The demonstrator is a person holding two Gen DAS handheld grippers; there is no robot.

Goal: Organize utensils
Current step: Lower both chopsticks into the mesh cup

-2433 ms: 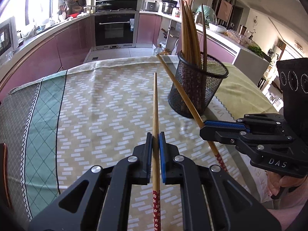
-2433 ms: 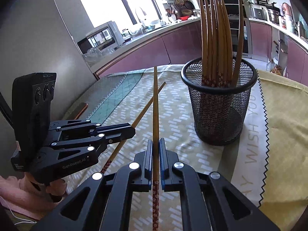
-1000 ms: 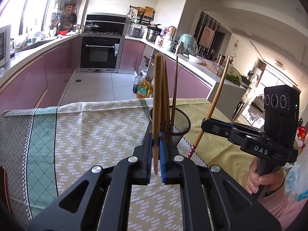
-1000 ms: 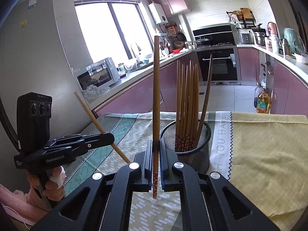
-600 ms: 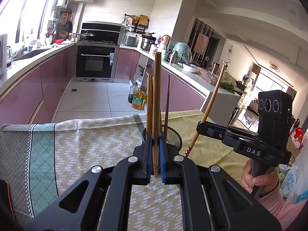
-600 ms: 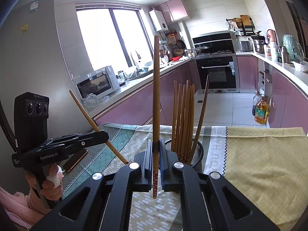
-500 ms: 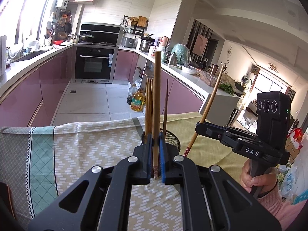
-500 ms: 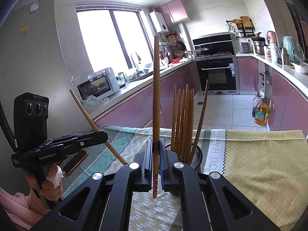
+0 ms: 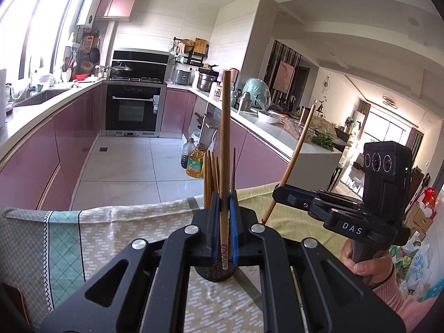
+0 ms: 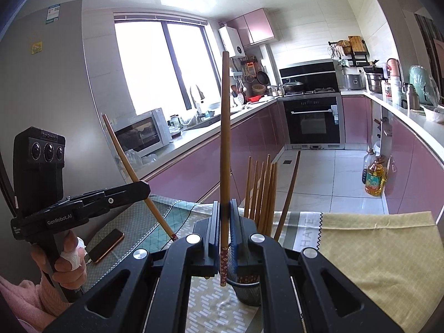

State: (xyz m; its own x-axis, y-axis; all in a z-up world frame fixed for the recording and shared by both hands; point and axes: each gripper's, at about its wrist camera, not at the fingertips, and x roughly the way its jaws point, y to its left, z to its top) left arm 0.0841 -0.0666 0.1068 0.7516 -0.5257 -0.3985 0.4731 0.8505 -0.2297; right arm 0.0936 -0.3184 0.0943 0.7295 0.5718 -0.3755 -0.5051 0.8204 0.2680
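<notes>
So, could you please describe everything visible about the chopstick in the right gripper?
The chopstick is a slim brown wooden stick with a red floral-patterned band at its lower end. It stands almost upright, plain tip up, clamped near the patterned end by the shut right gripper, above the tablecloth, beside the mesh holder.

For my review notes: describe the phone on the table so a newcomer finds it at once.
Start at the patterned tablecloth and go to its teal end beside the left gripper. The flat dark phone with a copper edge lies there, the only flat slab among upright wooden chopsticks.
</notes>
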